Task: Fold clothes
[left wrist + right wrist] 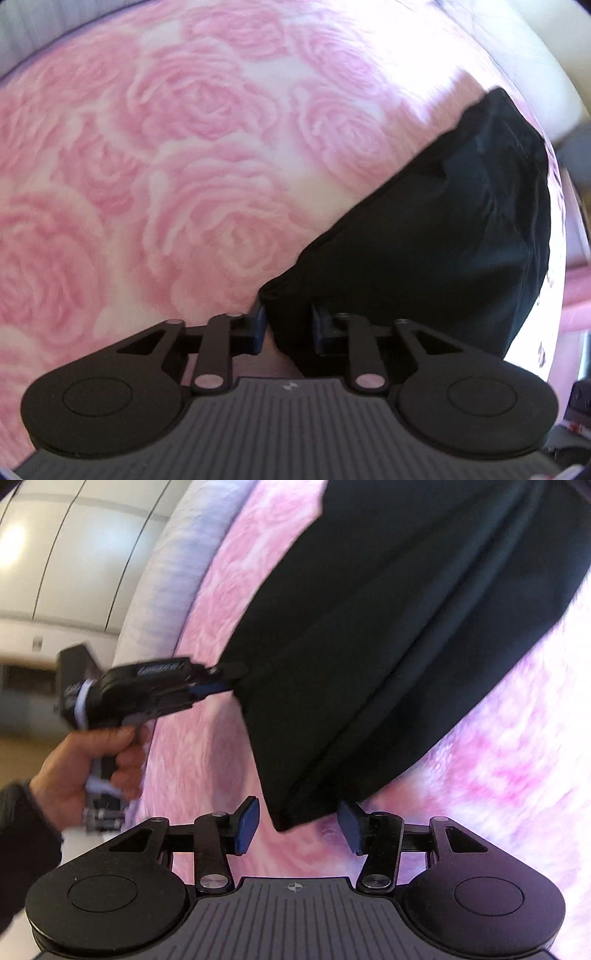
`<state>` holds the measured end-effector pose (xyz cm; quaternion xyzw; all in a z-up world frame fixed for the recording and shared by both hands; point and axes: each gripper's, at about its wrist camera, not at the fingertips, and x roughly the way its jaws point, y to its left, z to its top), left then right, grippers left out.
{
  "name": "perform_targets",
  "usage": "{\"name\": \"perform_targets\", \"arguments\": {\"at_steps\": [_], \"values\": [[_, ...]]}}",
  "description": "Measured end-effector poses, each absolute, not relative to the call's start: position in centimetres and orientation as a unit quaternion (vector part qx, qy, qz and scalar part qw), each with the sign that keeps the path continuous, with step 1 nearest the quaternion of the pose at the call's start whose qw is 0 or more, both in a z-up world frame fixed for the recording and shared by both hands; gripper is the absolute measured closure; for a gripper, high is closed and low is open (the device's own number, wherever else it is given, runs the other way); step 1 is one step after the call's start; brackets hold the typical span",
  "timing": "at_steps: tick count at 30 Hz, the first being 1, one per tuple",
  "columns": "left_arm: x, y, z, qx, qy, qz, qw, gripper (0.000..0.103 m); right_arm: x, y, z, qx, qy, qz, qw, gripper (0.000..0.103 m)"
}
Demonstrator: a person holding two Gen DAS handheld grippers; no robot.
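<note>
A black garment (436,236) lies on a bed with a pink rose-patterned cover (166,166). My left gripper (288,325) is shut on a corner of the garment, with fabric bunched between its blue pads. In the right wrist view the same left gripper (221,683) grips the garment's (388,635) left edge, held by a hand (92,768). My right gripper (299,827) is open, its blue pads on either side of the garment's lower corner, not closed on it.
The bed's white edge (166,572) runs along the left of the right wrist view, with a pale wall (74,535) beyond. A cream surface (535,74) lies past the bed at the upper right of the left wrist view.
</note>
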<state>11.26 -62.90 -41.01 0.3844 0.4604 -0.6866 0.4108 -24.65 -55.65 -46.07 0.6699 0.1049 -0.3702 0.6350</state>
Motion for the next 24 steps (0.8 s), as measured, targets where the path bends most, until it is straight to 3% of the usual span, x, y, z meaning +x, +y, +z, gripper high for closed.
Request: {"name": "perform_targets", "arguments": {"at_steps": [1,4,9,14,19,24], "values": [[11.2,-63.0,-40.9,0.389,0.453,-0.691,0.407,0.089,-24.4,-55.7,-45.8,0.663,0.118,-0.371,0.639,0.099],[11.1,-63.6,-41.1,0.399,0.443,-0.696,0.4,0.089,-23.9,-56.2,-45.1,0.647,0.154,-0.369,0.649,0.1],[12.5,-64.6,-42.1,0.371,0.49,-0.677,0.405,0.087,-25.1,-55.1,-45.3,0.627,0.23,-0.371,0.645,0.103],[15.0,-64.1,-39.7,0.343,0.494,-0.671,0.432,0.078,-26.2,-53.4,-42.2,0.55,0.287,-0.365,0.695,0.103],[17.6,-61.8,-37.3,0.319,0.49,-0.654,0.479,0.078,-27.3,-54.6,-39.6,0.497,0.295,-0.4,0.711,0.098],[13.2,-57.7,-38.5,0.304,0.52,-0.666,0.441,0.078,-28.5,-57.5,-38.4,0.467,0.27,-0.438,0.719,0.092]]}}
